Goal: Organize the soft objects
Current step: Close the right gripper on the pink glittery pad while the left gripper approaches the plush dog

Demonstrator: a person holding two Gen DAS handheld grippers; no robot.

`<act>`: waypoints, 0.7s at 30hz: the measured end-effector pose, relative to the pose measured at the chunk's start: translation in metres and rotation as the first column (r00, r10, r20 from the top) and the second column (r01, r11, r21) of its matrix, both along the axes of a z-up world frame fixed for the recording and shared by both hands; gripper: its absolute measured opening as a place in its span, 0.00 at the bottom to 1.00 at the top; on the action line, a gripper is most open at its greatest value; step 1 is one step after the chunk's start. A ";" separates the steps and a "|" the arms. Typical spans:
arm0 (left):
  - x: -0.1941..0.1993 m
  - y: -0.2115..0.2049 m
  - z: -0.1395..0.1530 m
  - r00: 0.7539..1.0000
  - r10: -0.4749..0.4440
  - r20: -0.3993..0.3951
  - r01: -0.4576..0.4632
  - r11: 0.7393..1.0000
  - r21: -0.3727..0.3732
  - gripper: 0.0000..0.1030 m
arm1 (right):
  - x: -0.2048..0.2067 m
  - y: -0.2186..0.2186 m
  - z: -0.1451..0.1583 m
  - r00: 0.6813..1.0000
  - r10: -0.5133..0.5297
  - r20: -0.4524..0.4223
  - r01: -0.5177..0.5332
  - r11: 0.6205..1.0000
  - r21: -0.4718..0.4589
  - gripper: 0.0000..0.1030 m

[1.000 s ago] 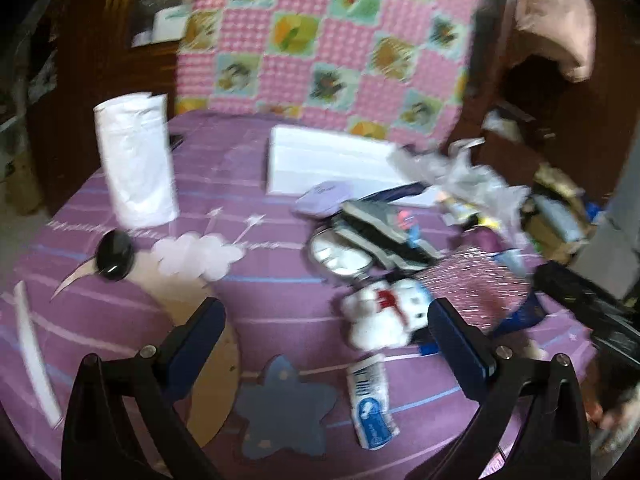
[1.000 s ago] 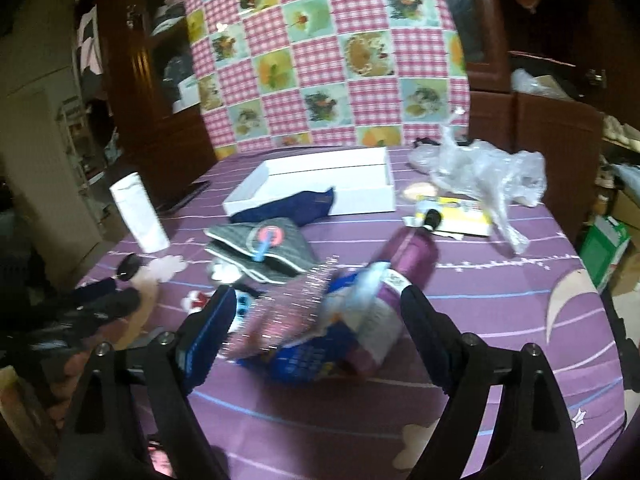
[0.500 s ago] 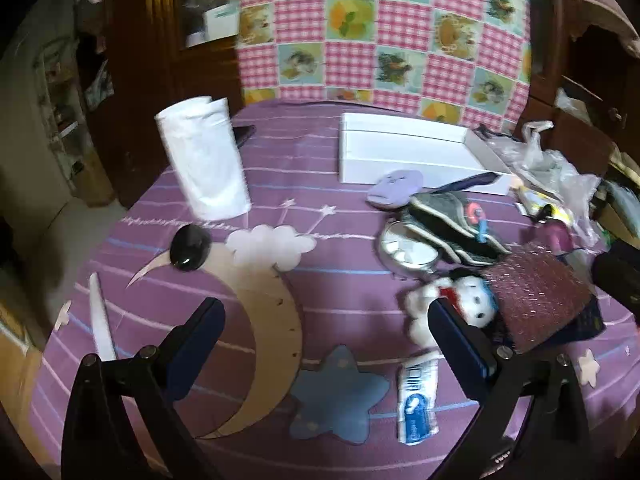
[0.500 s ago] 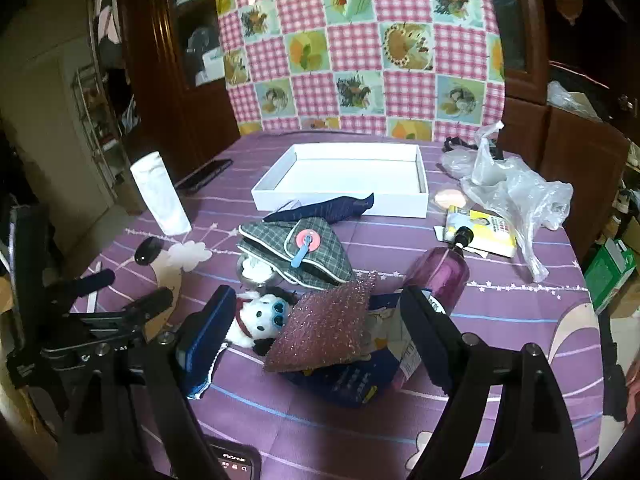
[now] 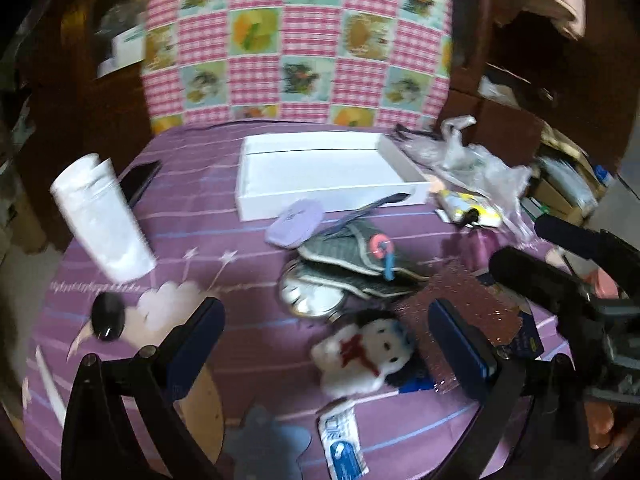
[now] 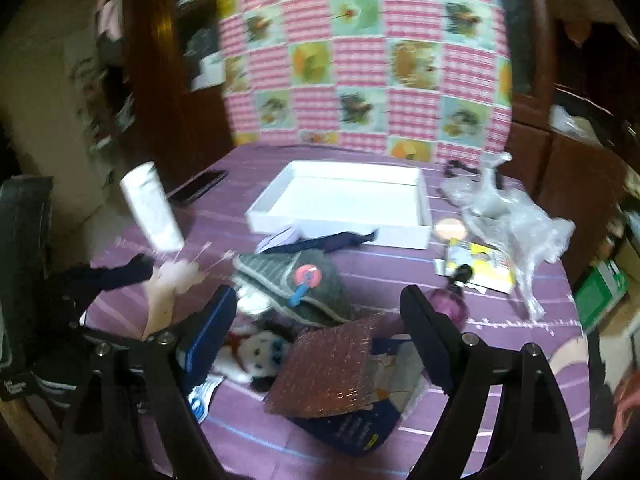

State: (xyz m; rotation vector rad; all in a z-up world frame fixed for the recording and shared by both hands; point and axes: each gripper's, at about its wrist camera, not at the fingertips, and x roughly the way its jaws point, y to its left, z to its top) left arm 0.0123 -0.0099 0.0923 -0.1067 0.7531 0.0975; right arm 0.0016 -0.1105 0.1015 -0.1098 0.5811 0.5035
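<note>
A small white plush dog (image 5: pixel 362 354) (image 6: pixel 252 350) with a red scarf lies on the purple tablecloth, between the fingers of my open left gripper (image 5: pixel 326 334). Behind it lies a grey plaid pouch (image 5: pixel 352 256) (image 6: pixel 296 280) with a pink ring and blue tag, then a lilac pad (image 5: pixel 296 222) and a dark blue cloth (image 6: pixel 328 242). A white open box (image 5: pixel 320 178) (image 6: pixel 344 200) sits further back. A glittery pink sheet (image 6: pixel 332 364) (image 5: pixel 468 304) lies under my open right gripper (image 6: pixel 316 332), which holds nothing.
A white paper roll (image 5: pixel 102 220) leans at the left, by a phone (image 6: pixel 198 192). A round mirror (image 5: pixel 312 294), purple bottle (image 6: pixel 452 300), yellow packet (image 6: pixel 480 266), crumpled plastic bag (image 6: pixel 508 216), blue book (image 6: pixel 352 424) and a tube (image 5: pixel 344 440) crowd the cloth. Dark cabinets surround it.
Both views are blurred by motion. My left gripper has come in closer over the plush dog; my right gripper has dropped lower toward the glittery sheet. Nothing was grasped.
</note>
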 end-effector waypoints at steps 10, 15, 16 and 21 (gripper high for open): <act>0.014 -0.004 -0.016 1.000 0.002 0.014 -0.002 1.000 0.012 1.00 | 0.009 -0.023 -0.013 0.997 -0.039 -0.073 0.049 0.990 0.131 0.81; 0.005 0.000 -0.021 0.998 0.023 0.056 -0.027 0.998 0.060 0.98 | 0.008 -0.020 -0.026 0.995 0.002 -0.097 0.013 0.988 0.153 0.69; 0.003 0.002 -0.022 0.998 0.028 0.063 -0.031 0.998 0.047 0.98 | 0.008 -0.018 -0.029 0.995 0.006 -0.104 0.010 0.988 0.152 0.67; -0.009 0.010 -0.020 0.992 0.051 0.118 -0.046 0.998 -0.038 0.98 | 0.005 -0.015 -0.038 0.995 0.026 -0.094 -0.014 0.992 0.129 0.66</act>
